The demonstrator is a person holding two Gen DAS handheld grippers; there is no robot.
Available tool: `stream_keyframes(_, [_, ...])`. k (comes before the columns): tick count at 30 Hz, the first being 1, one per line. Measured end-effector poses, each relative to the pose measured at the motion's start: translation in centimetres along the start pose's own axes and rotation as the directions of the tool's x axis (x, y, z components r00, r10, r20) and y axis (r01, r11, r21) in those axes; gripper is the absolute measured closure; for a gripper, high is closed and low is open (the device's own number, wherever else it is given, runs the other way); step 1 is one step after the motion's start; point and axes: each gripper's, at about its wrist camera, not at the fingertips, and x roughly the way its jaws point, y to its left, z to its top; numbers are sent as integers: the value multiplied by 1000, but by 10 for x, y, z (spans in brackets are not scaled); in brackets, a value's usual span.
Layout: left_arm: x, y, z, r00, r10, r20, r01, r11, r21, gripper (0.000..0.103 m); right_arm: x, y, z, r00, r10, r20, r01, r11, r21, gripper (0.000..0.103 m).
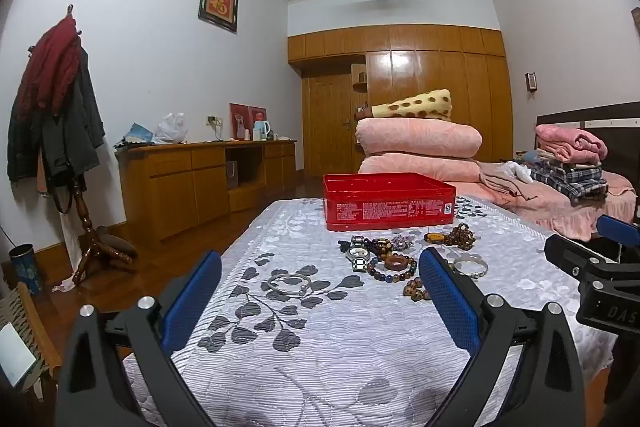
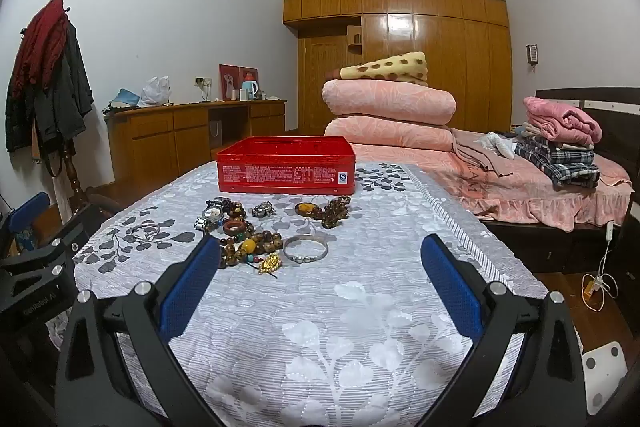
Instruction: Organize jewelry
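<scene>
Red tin (image 1: pixel 389 201) straight ahead of both grippers, sitting open-topped on grey leaf-print cloth (image 1: pixel 320 347), jewelry scattered just in front of it. Left gripper (image 1: pixel 320 291) spread wide, nothing between the blue pads (image 1: pixel 192 301), hovering above the cloth. Silver bangle (image 1: pixel 289 283) lying just past its tips, slightly left of centre. Watch (image 1: pixel 359 254) and wooden ring (image 1: pixel 397 261) a bit further out, toward the right finger, with bead bracelets (image 1: pixel 390 273) curled around them. Second silver bangle (image 1: pixel 471 267) peeking out right beside the right pad. Right gripper (image 2: pixel 320 287) also wide open and empty, pile sitting ahead and off to its left: beads with a yellow one (image 2: pixel 250 246) right by the left pad, gold trinket (image 2: pixel 270 263) next to that, clasped bangle (image 2: pixel 305 247) just past the tips. Amber pendant (image 2: pixel 306 208) and brown bead cluster (image 2: pixel 336 211) further out, closer to the tin. Each gripper visible at the edge of the other's view, well apart.
</scene>
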Motion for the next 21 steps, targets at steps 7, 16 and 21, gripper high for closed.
stream_keyframes(7, [0,1,0,1000,1,2,-1,1000,-6,6,0,-1,0,1000,2,0,-2,1000,5,6])
stream_keyframes(16, [1,1,0,1000,4,3,-4,1000,-3,6,0,-1,0,1000,1,0,-1,1000,6,6])
stream_keyframes(21, [0,1,0,1000,4,5,-4,1000,-2,6,1,-1,0,1000,1,0,-1,1000,7,6])
